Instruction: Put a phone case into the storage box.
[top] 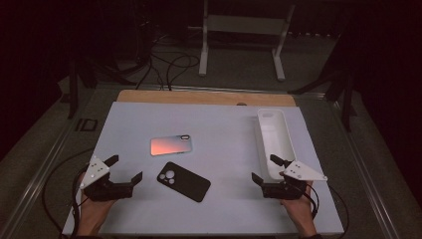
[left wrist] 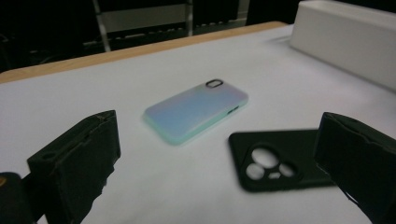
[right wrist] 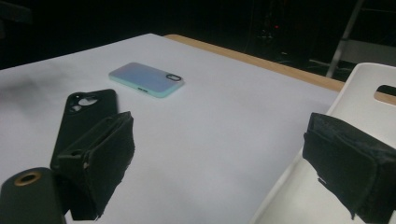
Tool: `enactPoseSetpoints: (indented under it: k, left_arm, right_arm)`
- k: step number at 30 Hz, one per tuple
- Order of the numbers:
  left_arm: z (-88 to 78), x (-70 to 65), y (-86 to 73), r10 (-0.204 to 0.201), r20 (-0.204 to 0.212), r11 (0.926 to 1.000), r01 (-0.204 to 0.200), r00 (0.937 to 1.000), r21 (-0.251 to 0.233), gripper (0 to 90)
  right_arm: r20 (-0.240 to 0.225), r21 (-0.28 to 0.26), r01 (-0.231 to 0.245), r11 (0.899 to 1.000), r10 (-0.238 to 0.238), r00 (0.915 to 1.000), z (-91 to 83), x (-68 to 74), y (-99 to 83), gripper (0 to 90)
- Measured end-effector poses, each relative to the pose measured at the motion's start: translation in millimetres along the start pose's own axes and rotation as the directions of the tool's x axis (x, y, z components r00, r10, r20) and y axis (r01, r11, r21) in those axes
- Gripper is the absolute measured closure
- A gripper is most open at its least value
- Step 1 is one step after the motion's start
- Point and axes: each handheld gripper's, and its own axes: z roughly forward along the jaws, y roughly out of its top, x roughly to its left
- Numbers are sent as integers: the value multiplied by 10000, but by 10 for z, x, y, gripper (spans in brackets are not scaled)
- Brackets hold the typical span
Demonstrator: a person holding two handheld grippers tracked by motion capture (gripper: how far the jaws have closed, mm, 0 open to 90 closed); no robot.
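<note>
My left gripper (top: 122,168) hangs with its jaws spread wide and nothing between them, so I read it as lined up for a pick, not holding one. I take the black phone case (top: 183,181) as my landmark: the left gripper sits just to its left, low over the white mat (top: 224,124), jaws pointing toward it. In the left gripper view the case (left wrist: 275,163) lies flat, camera cut-outs up, close to the right-hand jaw but apart from it. It looks free to be taken by an edge.

My right gripper (top: 266,169) is also open and empty, well to the right of the black case, with one jaw beside the near end of the white tray (top: 286,144). That placement suggests the tray is where things go.

Beyond the black case, slightly left, the pastel phone case (top: 171,145) lies flat, separate from it.

Both forearms come in low from the near edge, wrists level, jaws aimed forward and slightly inward.
</note>
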Motion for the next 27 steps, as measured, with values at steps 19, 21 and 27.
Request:
enactPoseSetpoints:
  k: [19,21,27]
  left_arm:
    - [4,-2,-10,-84,-207,9999,82,9998,-87,3]
    - [25,-5,19,12,-167,10000,-12,9999,3,3]
    - [104,-1,117,272,26,9993,-273,9996,262,3]
  right_arm:
    - [436,-213,156,9997,-146,9989,-17,-33,-67,91]
    - [398,-226,-64,9997,73,9992,-24,-38,-71,91]
    - [350,-199,-492,9986,498,9981,-60,-60,-80,90]
